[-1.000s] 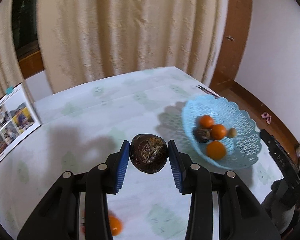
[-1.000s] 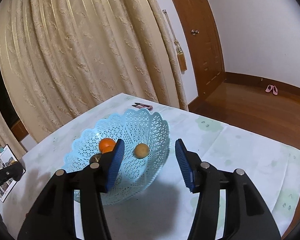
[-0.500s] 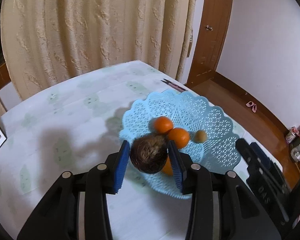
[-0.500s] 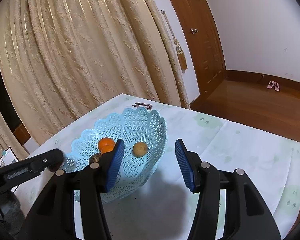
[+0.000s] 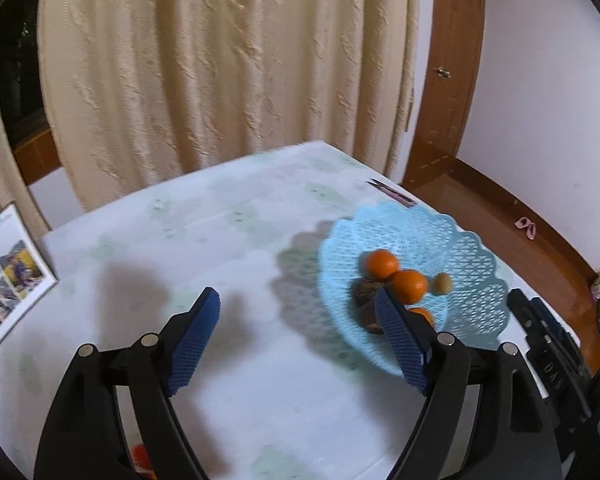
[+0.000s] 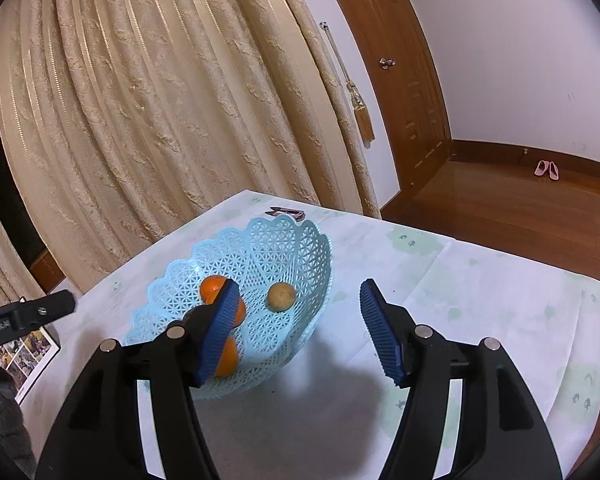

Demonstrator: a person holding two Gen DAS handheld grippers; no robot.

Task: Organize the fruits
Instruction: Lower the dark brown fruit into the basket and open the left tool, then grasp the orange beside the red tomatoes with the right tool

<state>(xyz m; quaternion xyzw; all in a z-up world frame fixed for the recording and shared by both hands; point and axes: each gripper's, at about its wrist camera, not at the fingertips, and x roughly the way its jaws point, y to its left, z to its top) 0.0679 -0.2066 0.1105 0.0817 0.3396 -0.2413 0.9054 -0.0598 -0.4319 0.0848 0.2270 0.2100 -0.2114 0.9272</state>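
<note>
A light blue lattice basket [image 5: 472, 256] stands on the table and holds oranges [image 5: 409, 286], a small tan fruit [image 5: 442, 283] and dark brown fruits [image 5: 367, 316]. My left gripper [image 5: 300, 336] is open and empty, just left of the basket. A small orange fruit [image 5: 140, 454] lies on the table under its left arm. In the right wrist view the basket [image 6: 268, 240] is ahead to the left with oranges [image 6: 212, 288] and the tan fruit [image 6: 281, 297] inside. My right gripper [image 6: 300, 328] is open and empty beside the basket.
A photo booklet [image 5: 8, 276] lies at the table's left edge. A small dark and pink item [image 5: 392, 191] lies behind the basket near the far table edge. Curtains hang behind the table. The wooden floor drops off to the right.
My left gripper carried the dark brown fruit over the basket, opened and let it go into the basket. It has since drawn back to the left. The right gripper barely moved.
</note>
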